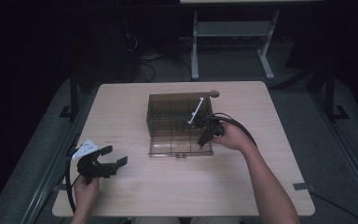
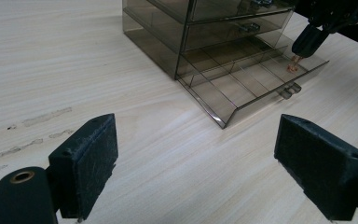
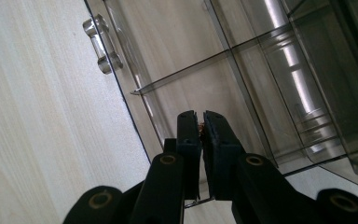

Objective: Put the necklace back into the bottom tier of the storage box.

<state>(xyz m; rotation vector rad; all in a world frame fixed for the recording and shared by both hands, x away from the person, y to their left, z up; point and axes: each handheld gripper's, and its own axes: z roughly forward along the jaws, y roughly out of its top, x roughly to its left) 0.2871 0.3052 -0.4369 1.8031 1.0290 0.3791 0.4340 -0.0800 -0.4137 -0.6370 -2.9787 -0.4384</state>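
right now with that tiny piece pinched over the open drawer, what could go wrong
1. The small copper-coloured piece is held only at the tips of the right gripper, so it could slip and drop into the wrong compartment of the open drawer.
2. The fingers hang close to the thin dividers; a careless dip might knock them.
3. The drawer sticks far out of the cabinet; pressing down could tip it.

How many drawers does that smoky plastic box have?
3 show: the bottom drawer is pulled out onto the table, the middle drawer and top drawer are pushed in. More may sit above, out of frame.
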